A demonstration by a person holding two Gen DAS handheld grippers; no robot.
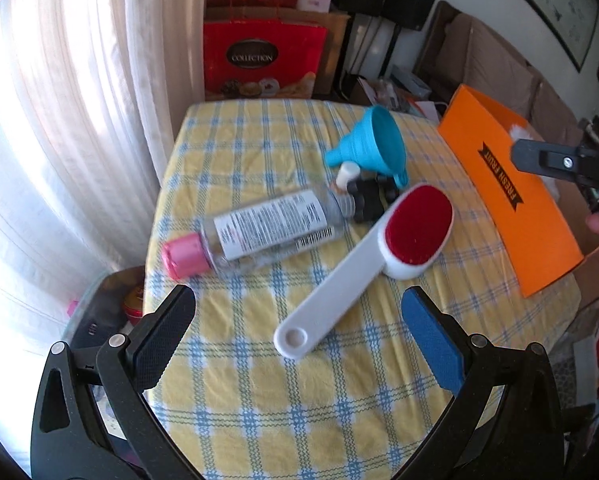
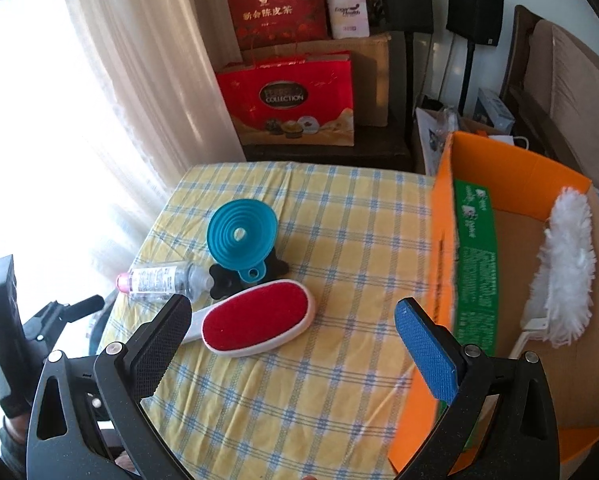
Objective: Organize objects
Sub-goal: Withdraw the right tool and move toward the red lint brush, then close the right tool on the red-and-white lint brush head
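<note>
table, yellow and blue check cloth: holds four loose items, grouped at centre.

bottle: clear, pink cap, lying on its side, cap toward the left edge, label up.

lint brush: white, red oval pad facing up, handle running toward the near side. its head lies just right of the bottle's base.

funnel: teal, ribbed, tipped over at the far side of the group, its tab resting on the black piece.

black piece: small, knobbed, between funnel and brush head, touching the bottle's base; kind cannot be told.

box: orange outside, cardboard inside, open, at the right edge of the table. contains a green pack along its left wall and a white duster toward its right.

left gripper: spread wide, holding nothing, over the near part of the table with the brush handle end between its fingers, not touched.

right gripper: spread wide, holding nothing, over the near side, the brush head between its fingers and the box wall behind the blue pad.

beyond the table: curtain at left, red gift bags at the far side.
</note>
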